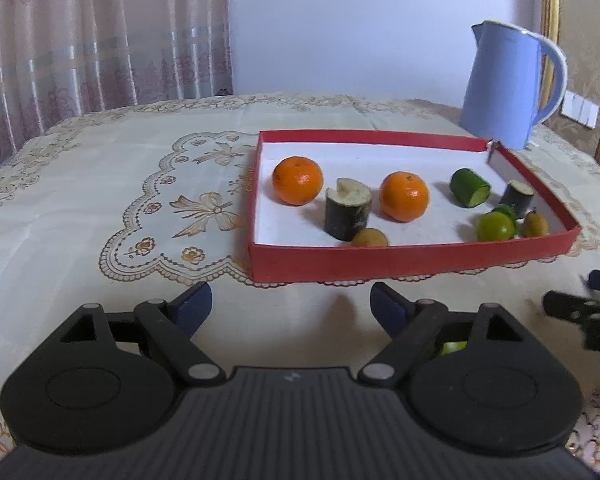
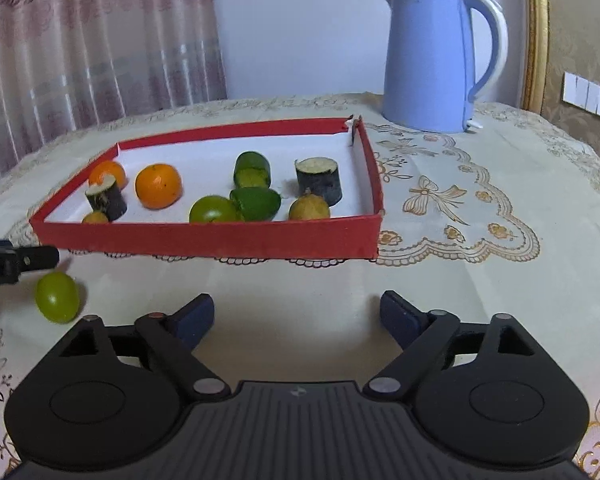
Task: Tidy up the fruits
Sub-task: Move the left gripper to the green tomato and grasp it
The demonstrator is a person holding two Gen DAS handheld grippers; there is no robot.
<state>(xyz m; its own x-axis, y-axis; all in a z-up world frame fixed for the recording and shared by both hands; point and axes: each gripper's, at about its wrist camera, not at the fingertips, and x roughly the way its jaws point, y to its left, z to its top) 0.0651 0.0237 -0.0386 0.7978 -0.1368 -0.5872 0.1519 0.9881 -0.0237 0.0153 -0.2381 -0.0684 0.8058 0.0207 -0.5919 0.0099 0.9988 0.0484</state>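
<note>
A red tray [image 1: 412, 261] [image 2: 204, 240] with a white floor holds two oranges [image 1: 298, 179] [image 2: 158, 185], dark sugarcane chunks [image 1: 347, 208] [image 2: 319, 180], green cut pieces [image 1: 470, 187] [image 2: 252, 169], a round green fruit [image 1: 495, 226] [image 2: 212, 210] and small yellow-brown fruits [image 1: 370, 237] [image 2: 309, 208]. A green fruit [image 2: 57, 297] lies on the cloth in front of the tray; it peeks out behind my left gripper's arm [image 1: 454, 347]. My left gripper [image 1: 291, 307] is open and empty before the tray. My right gripper [image 2: 297, 316] is open and empty, right of the loose fruit.
A blue kettle [image 1: 508, 84] [image 2: 434, 60] stands behind the tray's right end. An embroidered cloth [image 1: 100, 184] covers the table. The right gripper's body [image 1: 588, 312] shows at the left view's right edge, the left gripper's tip [image 2: 16, 262] at the right view's left edge.
</note>
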